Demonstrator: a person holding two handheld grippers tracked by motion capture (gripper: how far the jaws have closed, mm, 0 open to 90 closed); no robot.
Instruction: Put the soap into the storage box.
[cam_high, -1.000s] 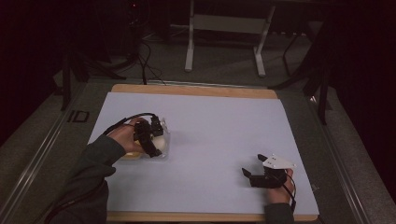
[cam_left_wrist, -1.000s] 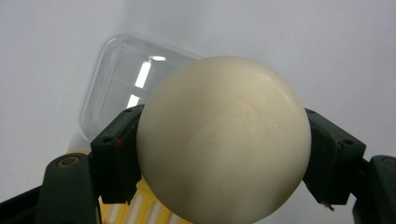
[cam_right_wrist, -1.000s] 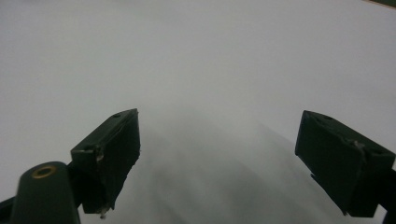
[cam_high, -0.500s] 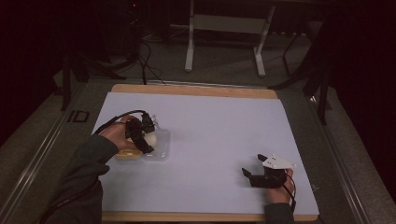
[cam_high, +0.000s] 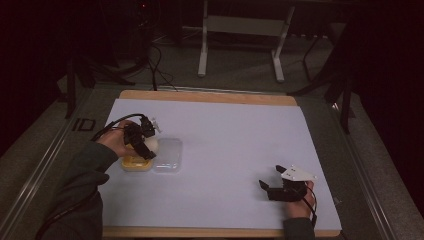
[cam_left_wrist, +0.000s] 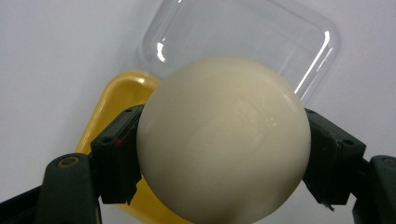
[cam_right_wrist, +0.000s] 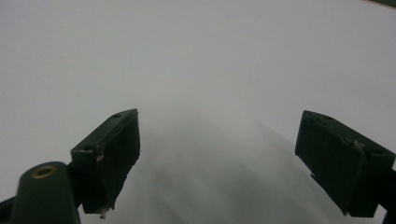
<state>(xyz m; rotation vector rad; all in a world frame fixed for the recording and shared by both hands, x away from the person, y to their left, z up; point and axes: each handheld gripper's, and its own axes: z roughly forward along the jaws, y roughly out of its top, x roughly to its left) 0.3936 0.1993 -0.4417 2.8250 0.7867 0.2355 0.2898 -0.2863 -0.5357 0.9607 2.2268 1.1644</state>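
The left tongs (cam_left_wrist: 224, 154) gripped a cream ball (cam_left_wrist: 224, 140) over the yellow tray (cam_left_wrist: 112, 112), at nine o'clock on the surface (cam_high: 240, 135), its clear lid (cam_left_wrist: 261, 37) off. Placement seemingly remained. The right tongs (cam_right_wrist: 229, 158) idled, spread empty, at five o'clock.

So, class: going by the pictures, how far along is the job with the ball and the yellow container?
Done: the clear lid lies off, beside the yellow container. In hand: the left tool grips the cream ball above that container. Left: whether the ball goes in or comes out cannot be told; the right tool rests open on the white table.
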